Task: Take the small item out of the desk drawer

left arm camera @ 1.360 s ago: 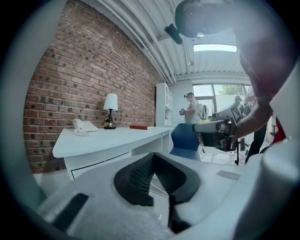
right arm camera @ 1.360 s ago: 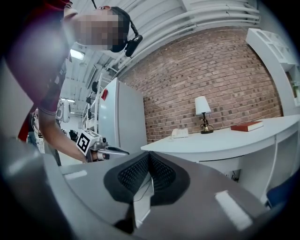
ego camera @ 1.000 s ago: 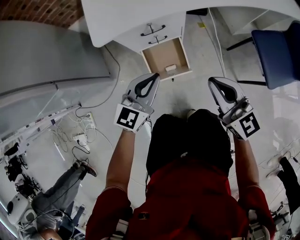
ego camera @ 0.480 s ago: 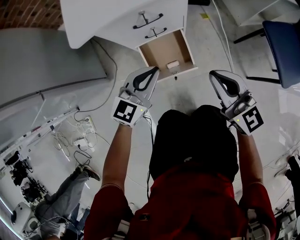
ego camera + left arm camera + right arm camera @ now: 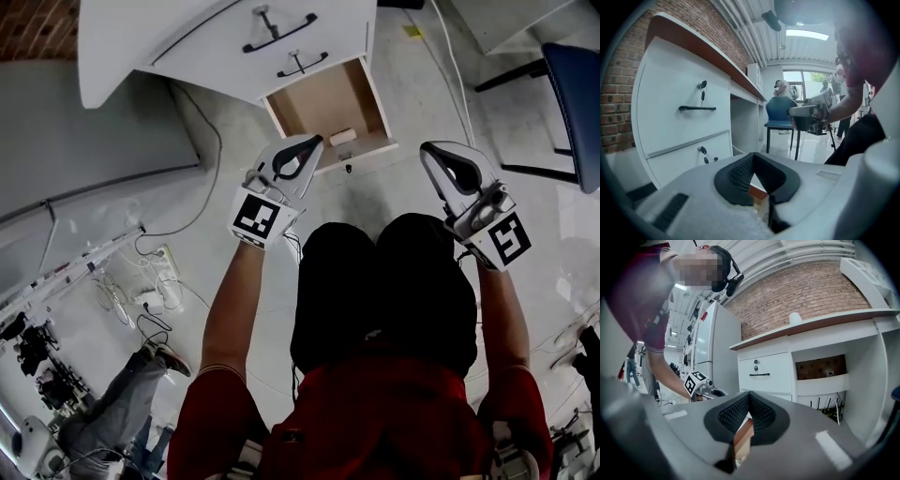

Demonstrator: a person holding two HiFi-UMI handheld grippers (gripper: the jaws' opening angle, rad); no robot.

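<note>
1. Hidden: I cannot find the small item (image 5: 342,137) in either gripper view. Only the head view shows it, too small for me to identify. The blue chair (image 5: 577,94) is cut off at the frame edge.
2. Item location: near the front of the open drawer (image 5: 314,101), the lowest in the white desk (image 5: 187,37).
3. Left gripper (image 5: 317,141) and right gripper (image 5: 427,148): jaws together, nothing held.
4. Change: the desk fills more of the head view than 1 second ago; the item has not shifted.
5. Room: pale glossy floor (image 5: 412,84), brick wall (image 5: 37,19), loose cables (image 5: 141,291)
</note>
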